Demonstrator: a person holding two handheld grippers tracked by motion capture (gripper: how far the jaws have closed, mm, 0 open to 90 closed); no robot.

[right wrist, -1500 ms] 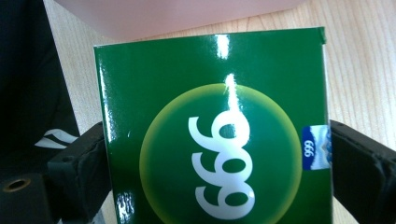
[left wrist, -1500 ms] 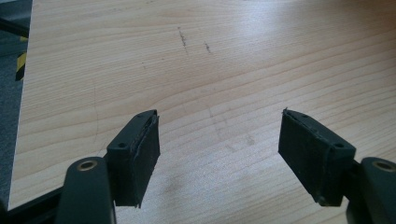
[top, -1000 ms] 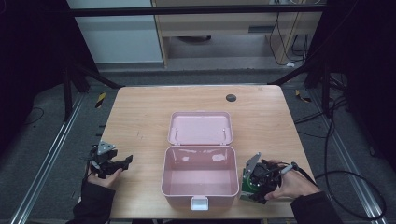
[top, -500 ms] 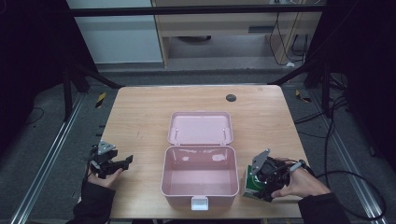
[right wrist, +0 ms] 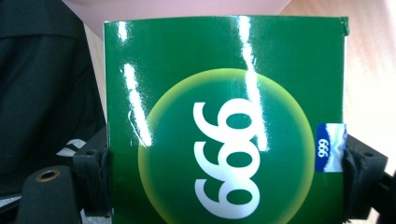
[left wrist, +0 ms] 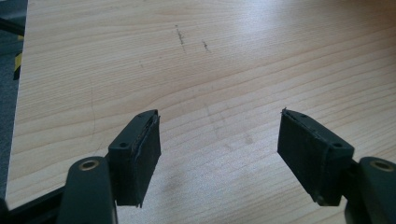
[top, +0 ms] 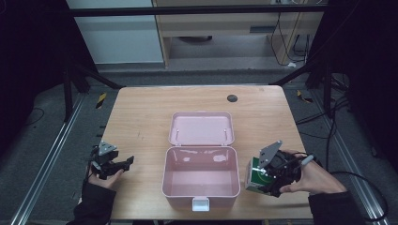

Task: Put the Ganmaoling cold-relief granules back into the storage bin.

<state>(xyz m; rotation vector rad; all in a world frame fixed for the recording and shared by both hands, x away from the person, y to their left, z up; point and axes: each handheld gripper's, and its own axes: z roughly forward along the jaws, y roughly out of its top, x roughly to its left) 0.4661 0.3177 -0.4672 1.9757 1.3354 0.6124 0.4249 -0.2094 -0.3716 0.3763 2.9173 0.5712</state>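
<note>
Now the right gripper, clamped on the green box, has shifted right of the pink case, likely for packing; the left gripper rests wide open, empty.

The green box is cut off at six o'clock in the right gripper view, hiding most of the pink case behind it.

pink box; green carton, yellow-green circle, white digits; pale wood table
</note>
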